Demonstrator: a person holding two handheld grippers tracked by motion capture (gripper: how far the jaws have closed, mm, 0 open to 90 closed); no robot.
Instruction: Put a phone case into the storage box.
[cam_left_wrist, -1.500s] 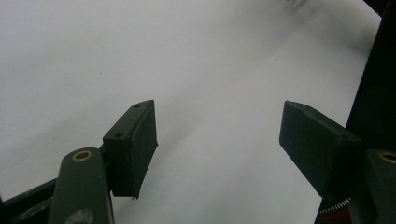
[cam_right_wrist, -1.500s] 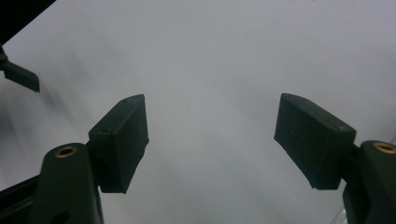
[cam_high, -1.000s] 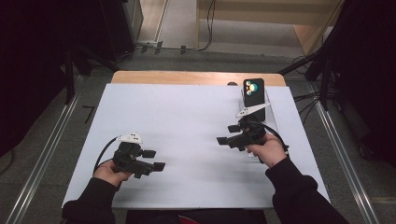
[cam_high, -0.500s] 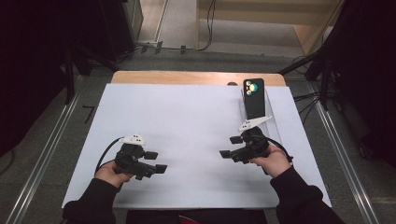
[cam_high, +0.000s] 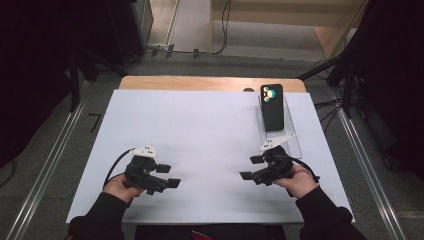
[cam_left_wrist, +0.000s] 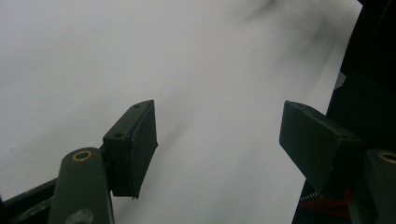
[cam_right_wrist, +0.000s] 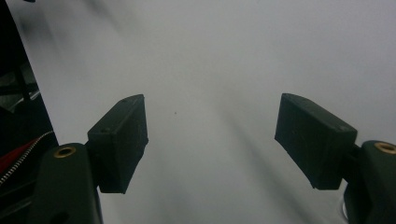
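Left gripper (cam_high: 169, 176): jaws standing apart, gripping nothing, hovering over the white sheet (cam_high: 200, 130) near its front edge | Right gripper (cam_high: 252, 168): jaws likewise gaping, empty, hovering just in front of the clear tray (cam_high: 295, 142) | Phone (cam_high: 273, 106): lying in that tray, far right.

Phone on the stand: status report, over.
Left gripper and right gripper open, empty. Phone upright on clear stand, untouched. Nothing in the way.
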